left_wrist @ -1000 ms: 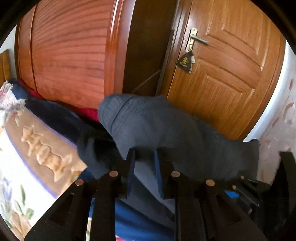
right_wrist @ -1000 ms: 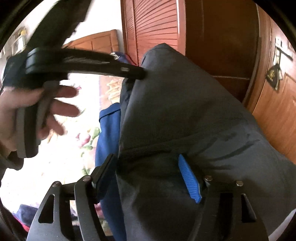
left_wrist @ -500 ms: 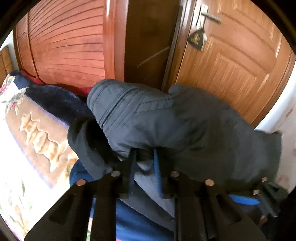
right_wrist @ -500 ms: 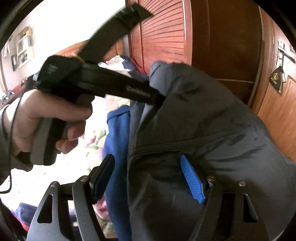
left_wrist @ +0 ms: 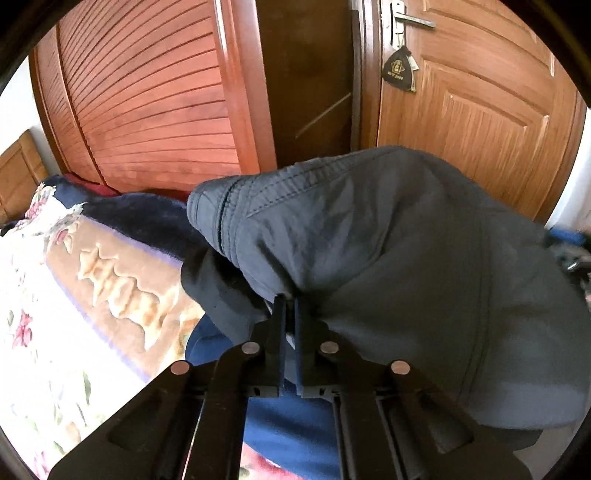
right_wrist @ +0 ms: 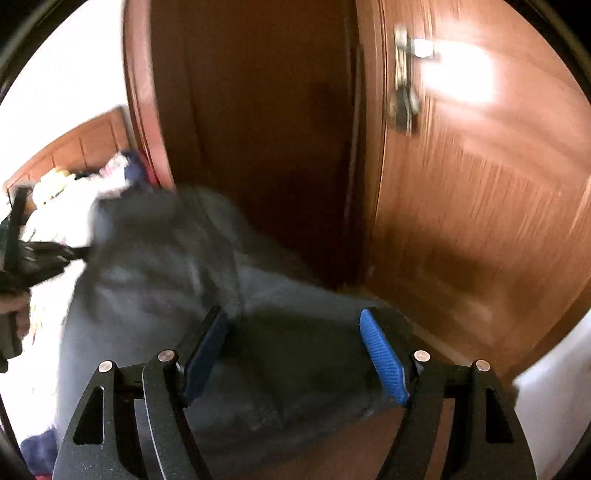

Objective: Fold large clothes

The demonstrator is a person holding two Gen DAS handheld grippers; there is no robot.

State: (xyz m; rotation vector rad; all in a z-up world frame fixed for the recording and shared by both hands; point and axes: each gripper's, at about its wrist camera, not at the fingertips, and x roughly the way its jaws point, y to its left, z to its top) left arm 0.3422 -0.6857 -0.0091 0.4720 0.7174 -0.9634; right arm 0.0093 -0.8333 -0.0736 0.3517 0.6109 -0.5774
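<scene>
A large dark grey garment (left_wrist: 369,240) is bunched up on the bed, with a stitched hem at its upper left. My left gripper (left_wrist: 290,301) is shut on a fold of this grey cloth at its lower edge. In the blurred right wrist view the same grey garment (right_wrist: 166,277) spreads below and to the left. My right gripper (right_wrist: 291,314) stands wide open above it, its blue pads (right_wrist: 384,358) pressing on nothing. The left gripper (right_wrist: 33,254) and the hand holding it show at that view's far left edge.
Blue fabric (left_wrist: 288,424) lies under the grey garment. A floral bed cover (left_wrist: 74,314) fills the left. Behind stand a slatted wooden wardrobe door (left_wrist: 147,92) and a panelled room door (left_wrist: 480,110) with a handle (left_wrist: 413,18) and a hanging key pouch.
The left jaws have closed onto the grey fold and tipped slightly down. The right gripper has swung quickly to the right, away from the left one, staying open.
</scene>
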